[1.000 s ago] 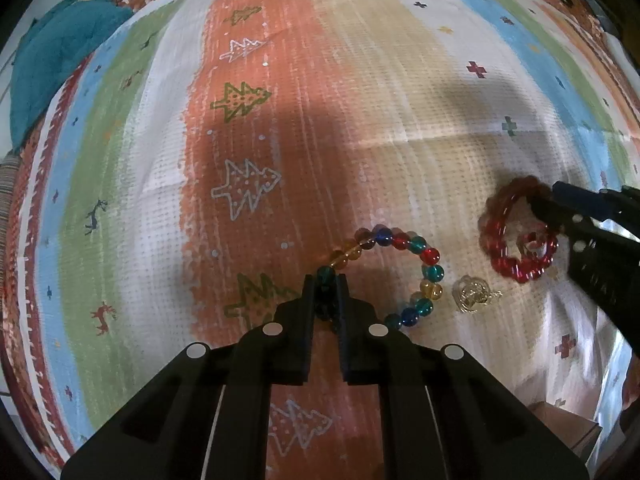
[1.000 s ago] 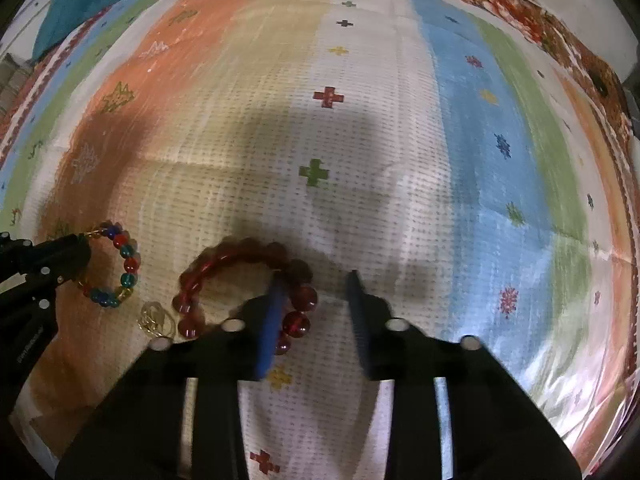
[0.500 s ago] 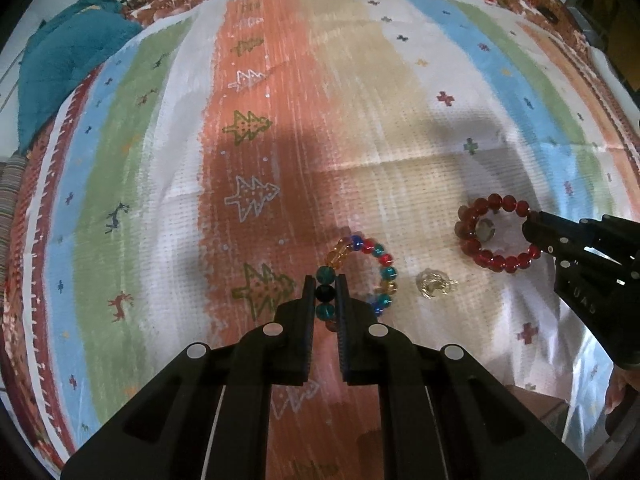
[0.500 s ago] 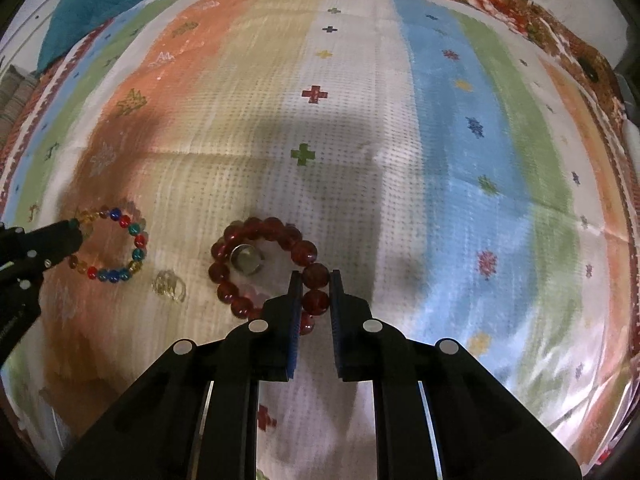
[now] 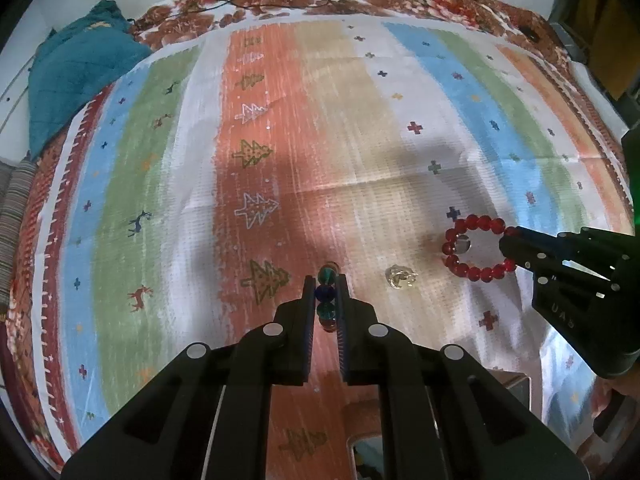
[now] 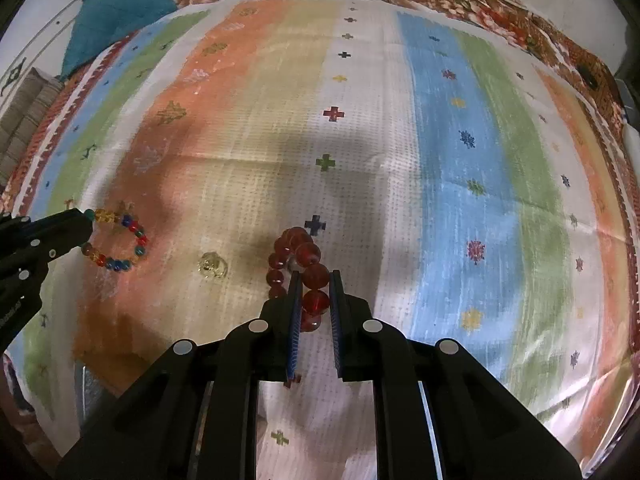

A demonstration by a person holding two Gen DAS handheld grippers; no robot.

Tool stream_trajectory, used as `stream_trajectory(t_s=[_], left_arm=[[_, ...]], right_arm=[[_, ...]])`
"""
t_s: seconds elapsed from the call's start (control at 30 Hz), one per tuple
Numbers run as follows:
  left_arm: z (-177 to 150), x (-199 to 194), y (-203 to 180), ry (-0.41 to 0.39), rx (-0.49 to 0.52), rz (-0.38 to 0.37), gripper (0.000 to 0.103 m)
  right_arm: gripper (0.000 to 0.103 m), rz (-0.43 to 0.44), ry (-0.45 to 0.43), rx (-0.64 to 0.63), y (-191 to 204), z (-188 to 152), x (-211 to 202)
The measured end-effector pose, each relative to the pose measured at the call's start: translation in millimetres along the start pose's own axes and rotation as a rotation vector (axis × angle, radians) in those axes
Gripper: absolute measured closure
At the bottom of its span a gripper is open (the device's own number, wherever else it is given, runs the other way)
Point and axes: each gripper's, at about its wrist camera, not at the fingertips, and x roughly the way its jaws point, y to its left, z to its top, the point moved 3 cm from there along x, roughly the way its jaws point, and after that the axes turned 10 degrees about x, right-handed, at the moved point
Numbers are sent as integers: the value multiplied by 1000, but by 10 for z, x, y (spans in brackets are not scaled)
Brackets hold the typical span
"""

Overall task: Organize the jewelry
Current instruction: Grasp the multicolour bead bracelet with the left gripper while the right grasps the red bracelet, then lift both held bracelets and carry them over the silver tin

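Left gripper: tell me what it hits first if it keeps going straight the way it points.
Probably the striped cloth: beyond the bead bracelet in the left gripper, nothing else lies ahead, though depth is unclear.

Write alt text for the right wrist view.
The right gripper pinches a red bead bracelet above a striped cloth. At the left edge, the left gripper holds a multicoloured bead bracelet, and a small gold trinket lies on the cloth between the two bracelets.

Striped cloth: orange, tan, white, blue, green bands; small crosses, trees, deer; red-brown floral border. Bracelet: multicoloured beads, amber, blue, teal, red. Bracelet: translucent red beads. Blanket: teal.
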Motion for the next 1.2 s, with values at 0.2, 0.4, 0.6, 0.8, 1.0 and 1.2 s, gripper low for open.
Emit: stream_trajectory(t_s=[0.2,0.4,0.6,0.8,1.0,1.2], left_arm=[[-30,-170,-62,-35,4,-6,94],[-88,-332,-112,-69,3,-15,94],[-163,-445,-166,-85,7,-19,94],[-240,-567,-220,-112,9,-38,94],[-307,-702,-287,-140,16,-45,94],[-406,-839,-332,-168,18,-58,94]], right_arm=[[89,15,-28,-2,17,-22,-152],[89,28,-55,1,11,-66,-292],[89,44,-78,2,15,-125,-430],[89,52,-100,4,25,-186,-544],[89,63,-124,-16,86,-283,-687],[89,81,-151,-25,134,-377,-833]])
